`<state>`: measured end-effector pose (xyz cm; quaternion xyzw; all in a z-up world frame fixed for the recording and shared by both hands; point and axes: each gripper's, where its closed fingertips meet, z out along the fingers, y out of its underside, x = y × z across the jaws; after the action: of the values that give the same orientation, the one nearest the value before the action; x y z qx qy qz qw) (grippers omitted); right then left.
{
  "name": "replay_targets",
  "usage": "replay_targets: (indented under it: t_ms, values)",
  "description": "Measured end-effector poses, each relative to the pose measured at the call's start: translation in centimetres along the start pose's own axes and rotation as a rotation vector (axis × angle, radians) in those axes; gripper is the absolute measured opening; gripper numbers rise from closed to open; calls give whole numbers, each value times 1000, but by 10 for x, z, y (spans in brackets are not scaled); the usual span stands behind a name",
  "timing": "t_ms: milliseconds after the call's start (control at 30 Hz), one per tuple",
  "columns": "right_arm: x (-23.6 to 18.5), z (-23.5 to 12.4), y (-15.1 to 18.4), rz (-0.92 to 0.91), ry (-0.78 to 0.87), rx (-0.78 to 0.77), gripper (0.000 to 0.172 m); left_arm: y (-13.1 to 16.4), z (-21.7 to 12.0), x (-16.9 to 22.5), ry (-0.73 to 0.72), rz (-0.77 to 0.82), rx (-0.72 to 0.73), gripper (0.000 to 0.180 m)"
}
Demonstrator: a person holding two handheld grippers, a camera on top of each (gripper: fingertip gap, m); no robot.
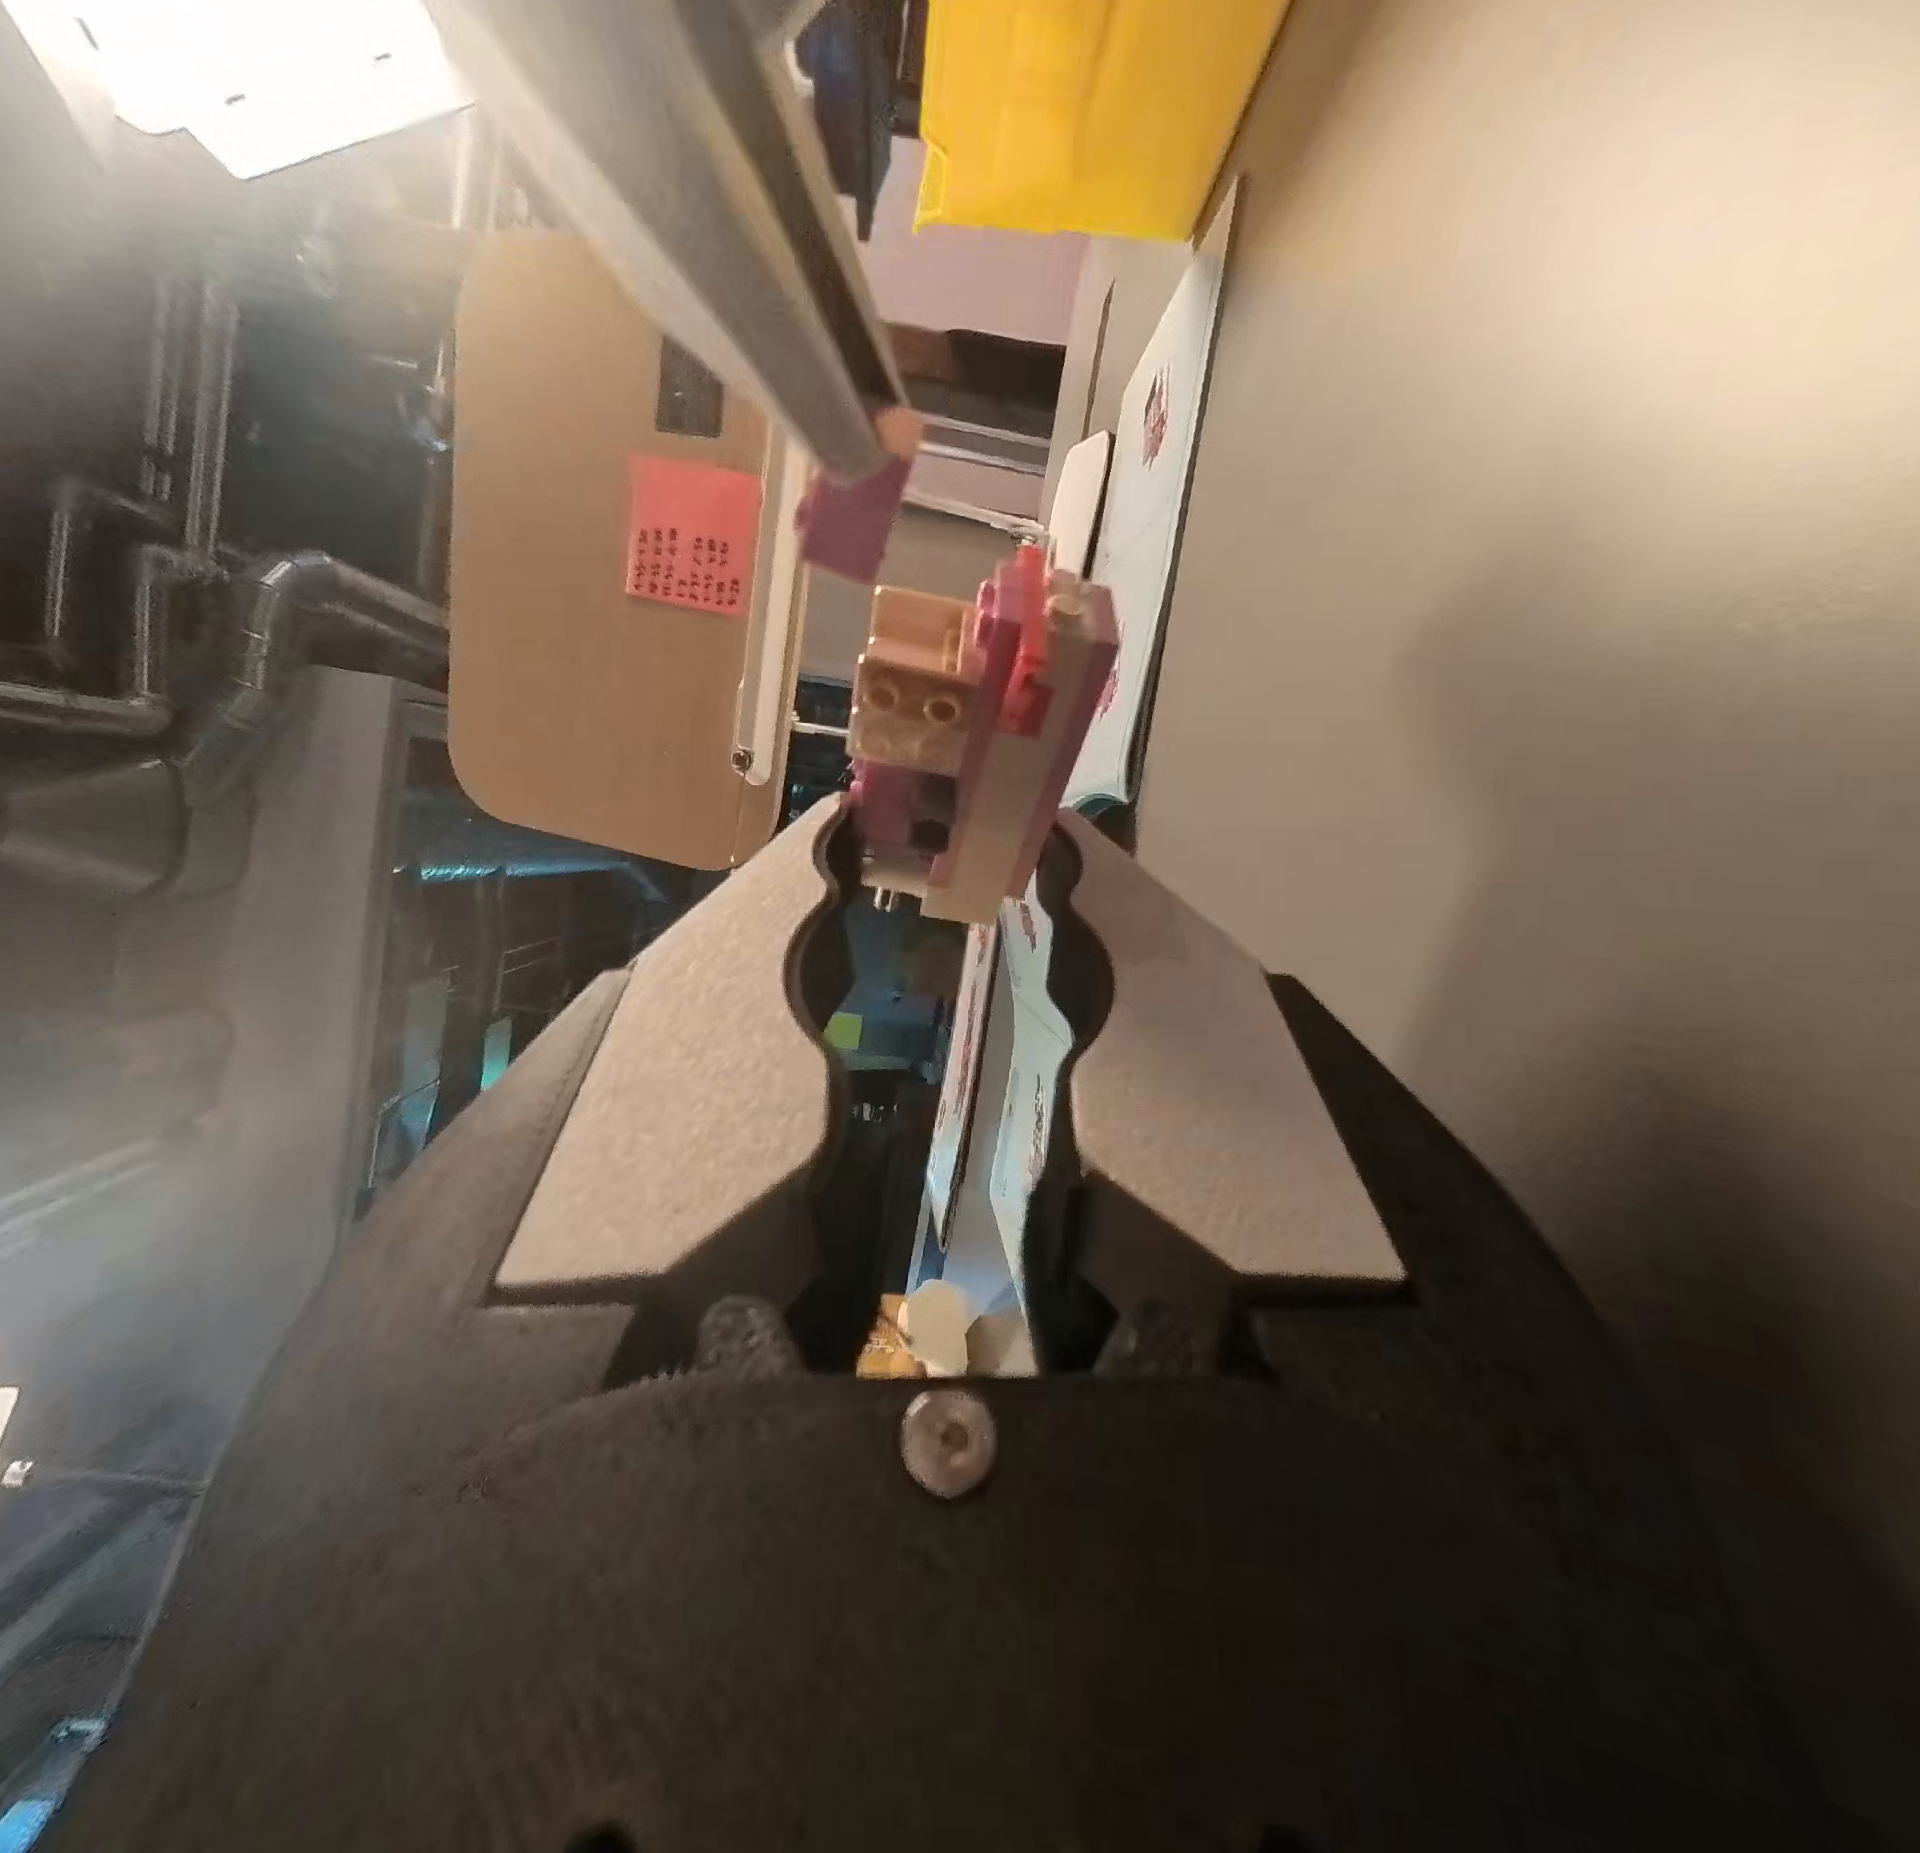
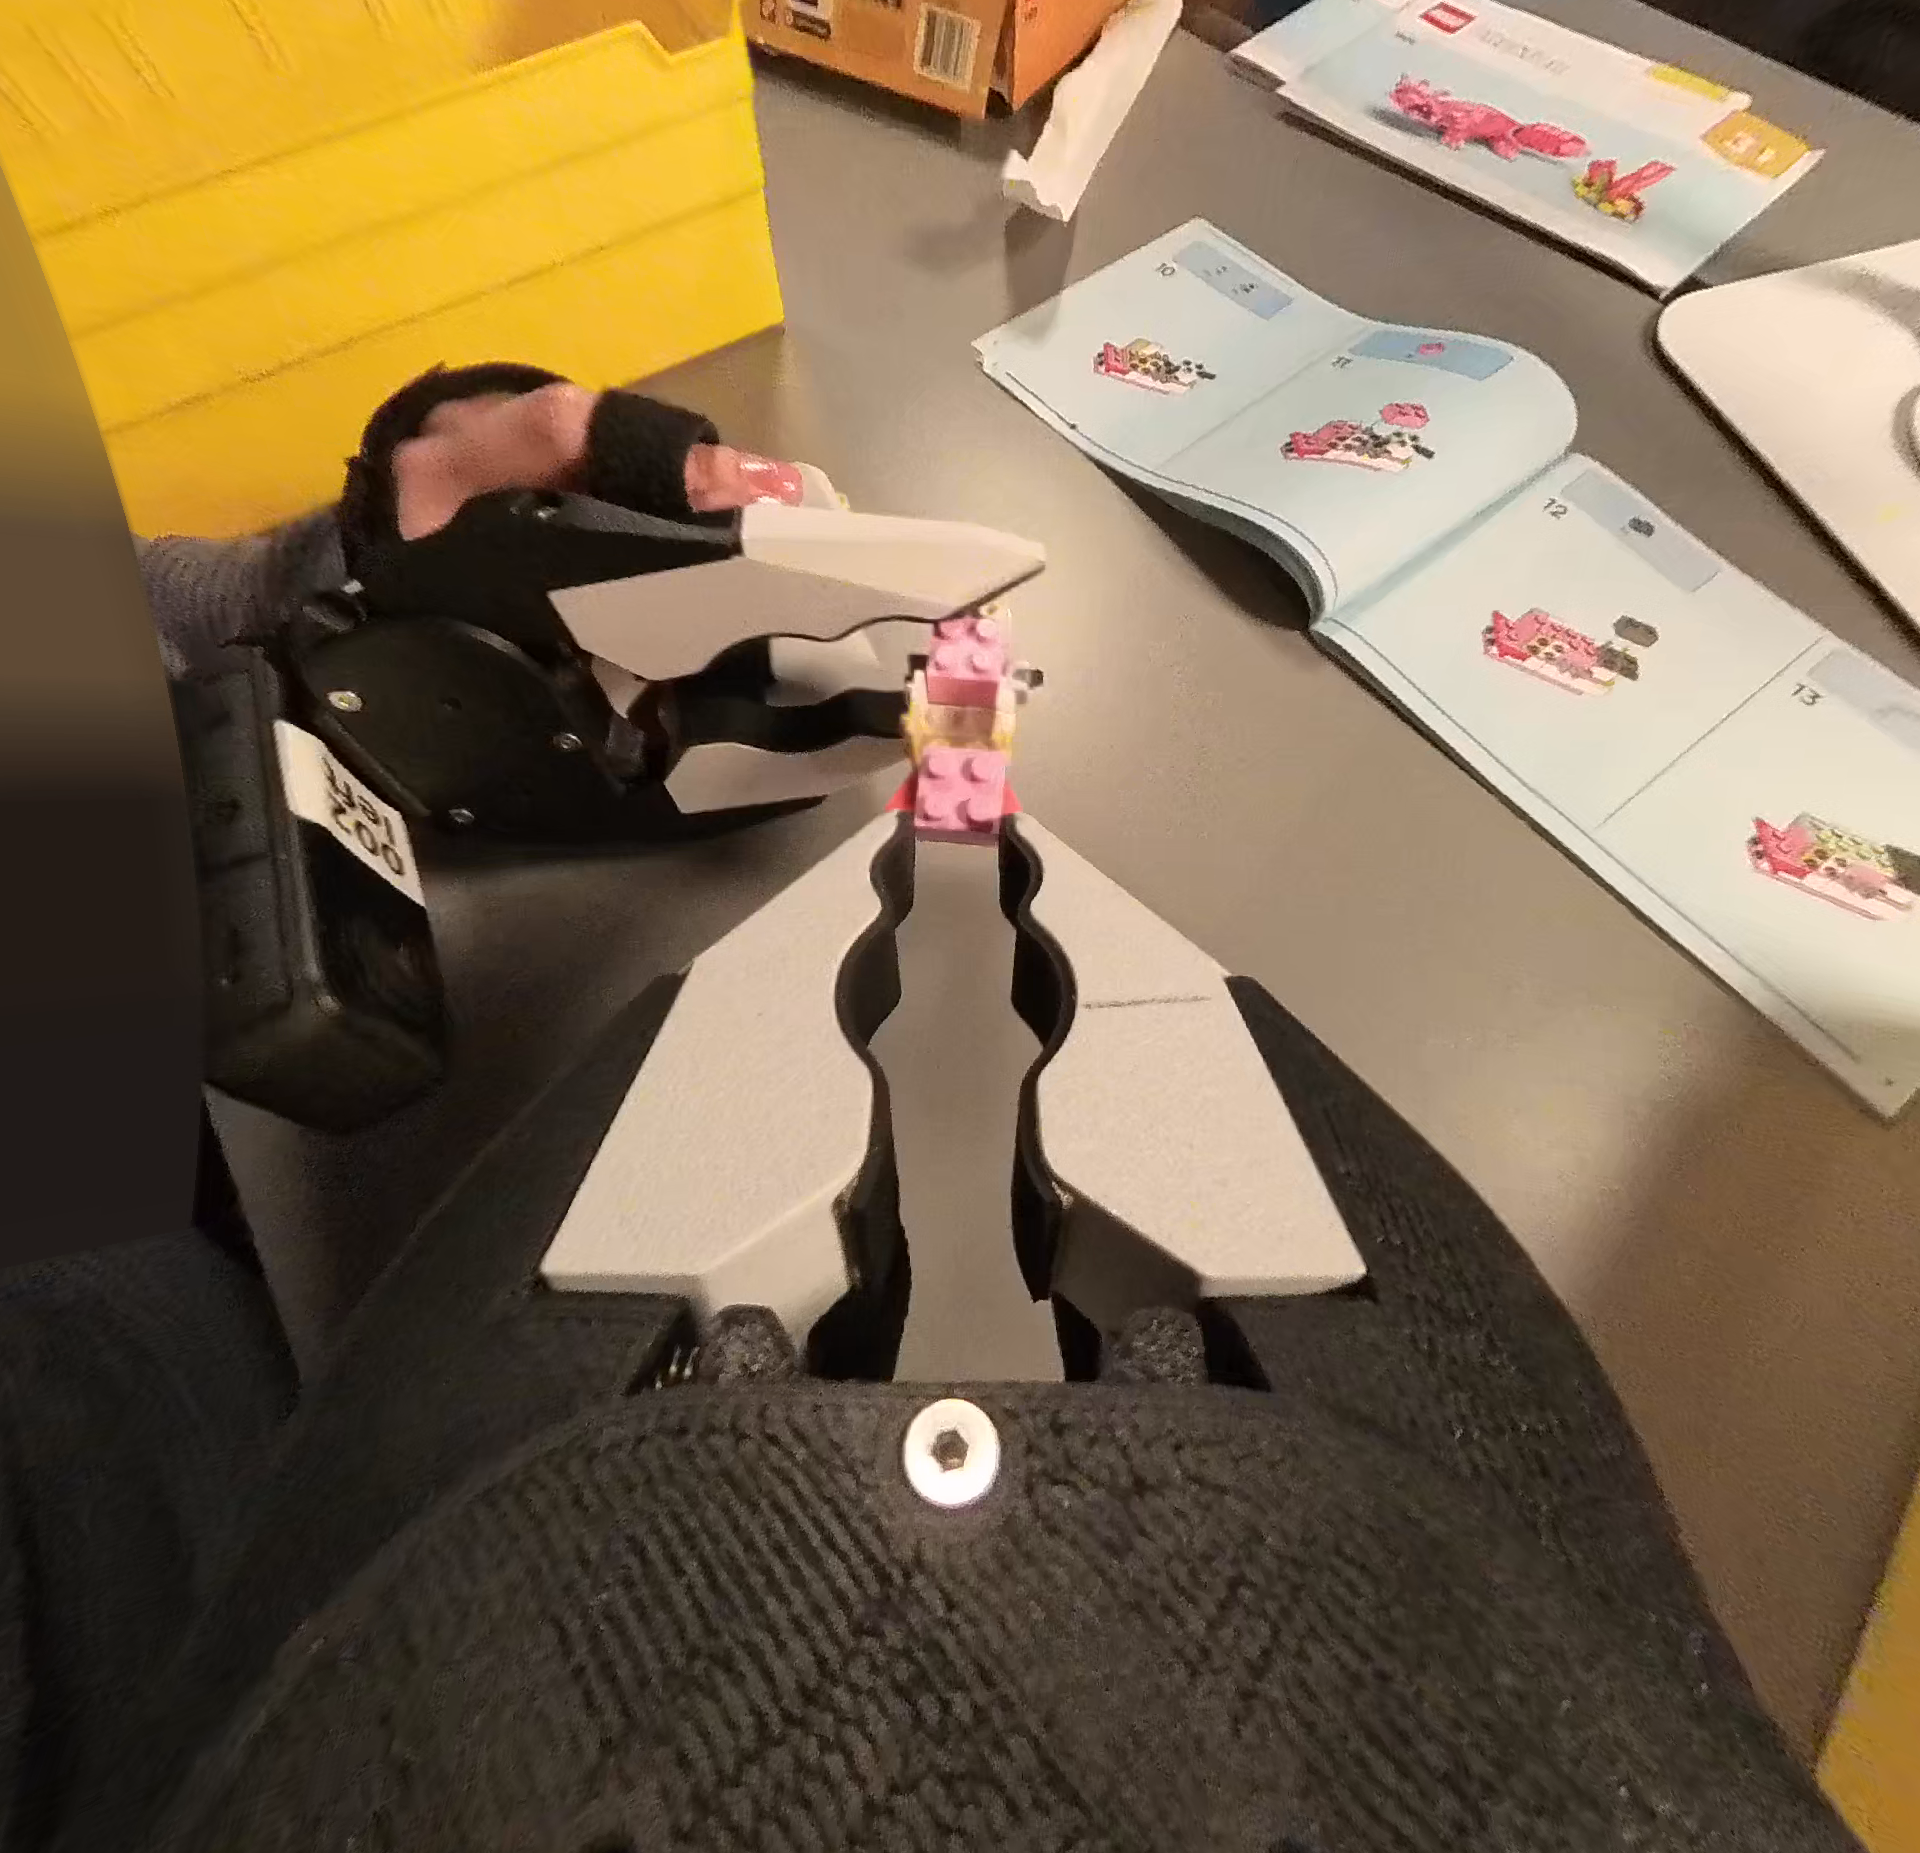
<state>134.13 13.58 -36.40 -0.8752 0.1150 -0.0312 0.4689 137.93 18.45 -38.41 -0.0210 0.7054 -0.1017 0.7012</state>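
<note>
My left gripper (image 1: 951,842) is shut on a small brick assembly (image 1: 987,702) of tan, pink and red pieces, held up off the table. The right wrist view shows the same gripper (image 2: 951,660) at the left, in a gloved hand (image 2: 488,463), with the assembly (image 2: 966,676) between its fingertips. My right gripper (image 2: 956,842) is shut on a pink two-by-two brick (image 2: 956,795), studs facing me, just in front of the assembly. In the left wrist view that brick (image 1: 847,525) hangs at the tip of the right gripper (image 1: 873,453), a little apart from the assembly.
On the dark table (image 2: 1247,920) lie an open instruction booklet (image 2: 1403,515), a second booklet (image 2: 1538,110), a cardboard box (image 2: 883,16) and a white paper bag (image 2: 1091,110). A yellow bin (image 2: 364,141) stands at the back left. A white rounded object (image 2: 1818,401) sits at the right edge. Tip to tip, the grippers are about 7 cm apart. The left tips stand about 30 cm off the white rounded object (image 2: 1818,401).
</note>
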Motion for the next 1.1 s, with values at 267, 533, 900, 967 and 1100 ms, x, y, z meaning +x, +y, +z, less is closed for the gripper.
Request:
replay_targets:
  t_ms: [267, 533, 900, 967, 1100]
  values:
    - [-2, 6, 5, 35, 6, -88, 14, -4, -1, 0, -1, 0, 6, 33]
    - [-3, 9, 7, 51, 1, -111, 14, -3, -1, 0, -3, 19, 3, 33]
    - [-2, 9, 0, 66, 22, -61, 14, -1, 0, -1, -2, -11, -8, 33]
    - [-2, 9, -1, 48, 26, -56, 14, 0, 0, -2, -4, -12, -10, 33]
    - [-3, 8, -6, 15, 35, -36, 14, -6, -1, 0, -2, 4, 9, 33]
